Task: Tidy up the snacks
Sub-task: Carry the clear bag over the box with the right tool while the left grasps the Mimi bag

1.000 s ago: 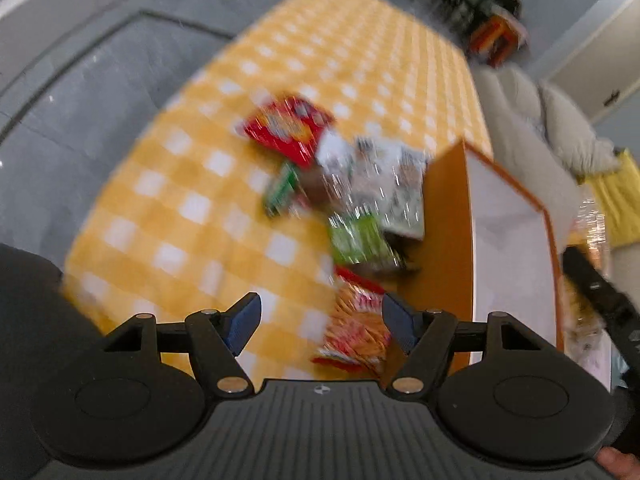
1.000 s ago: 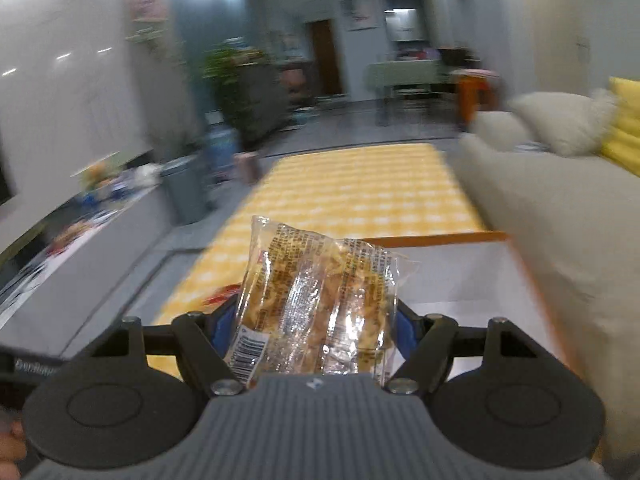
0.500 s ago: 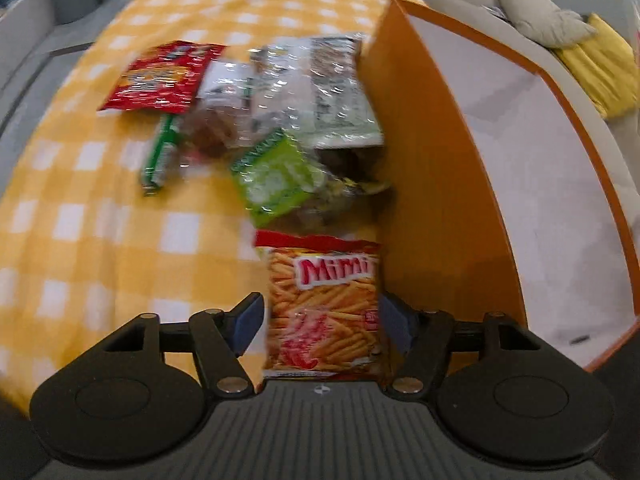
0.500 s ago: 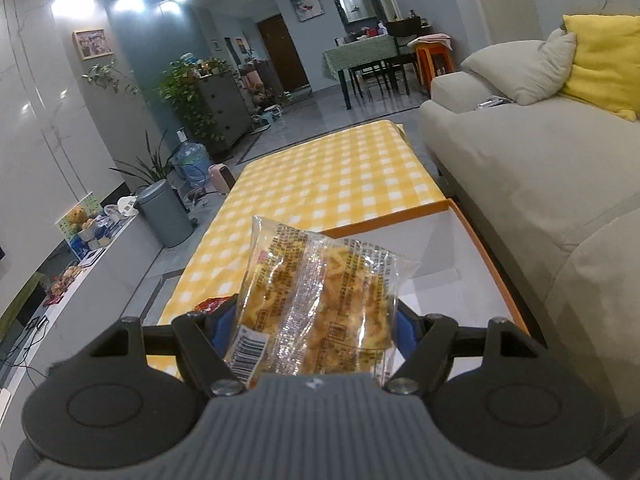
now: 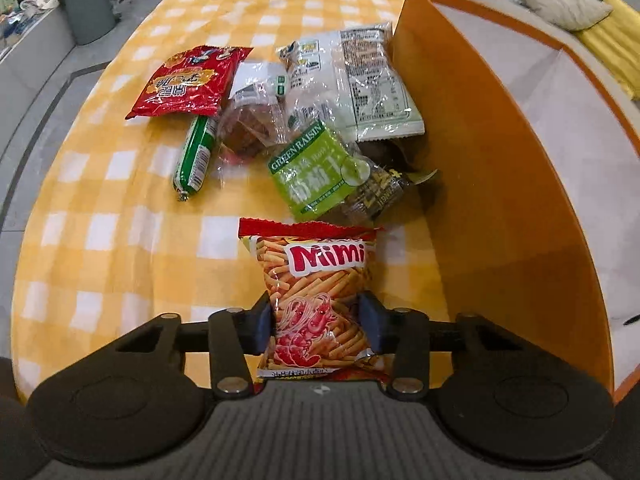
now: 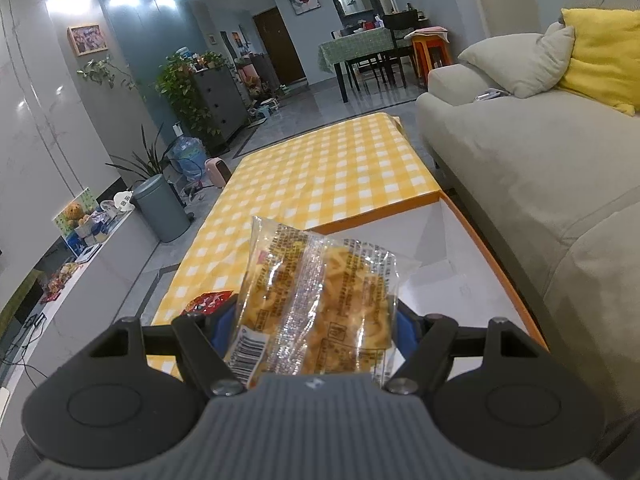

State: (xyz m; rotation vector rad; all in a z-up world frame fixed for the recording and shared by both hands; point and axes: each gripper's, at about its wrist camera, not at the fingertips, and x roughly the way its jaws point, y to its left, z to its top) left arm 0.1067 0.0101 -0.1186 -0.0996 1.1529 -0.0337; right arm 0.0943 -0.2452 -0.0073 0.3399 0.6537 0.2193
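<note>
My left gripper (image 5: 318, 322) is shut on the Mimi shrimp-stick bag (image 5: 316, 292), which rests on the yellow checked tablecloth (image 5: 120, 208) beside the orange box (image 5: 500, 184). My right gripper (image 6: 316, 330) is shut on a clear bag of yellow snacks (image 6: 320, 308) and holds it above the box's white inside (image 6: 440, 280). More snacks lie ahead of the left gripper: a green raisin pack (image 5: 316, 168), a red bag (image 5: 188, 82), a green sausage stick (image 5: 196, 156), a white bag (image 5: 372, 80).
A beige sofa (image 6: 540, 168) with grey and yellow cushions runs along the right of the table. A grey bin (image 6: 160, 208) and plants stand on the floor at the left. The far half of the tablecloth (image 6: 340, 168) carries nothing.
My left gripper has dropped toward the table, come up to the Mimi bag and shut on it. My right gripper has kept hold of its clear bag and steadied over the box.
</note>
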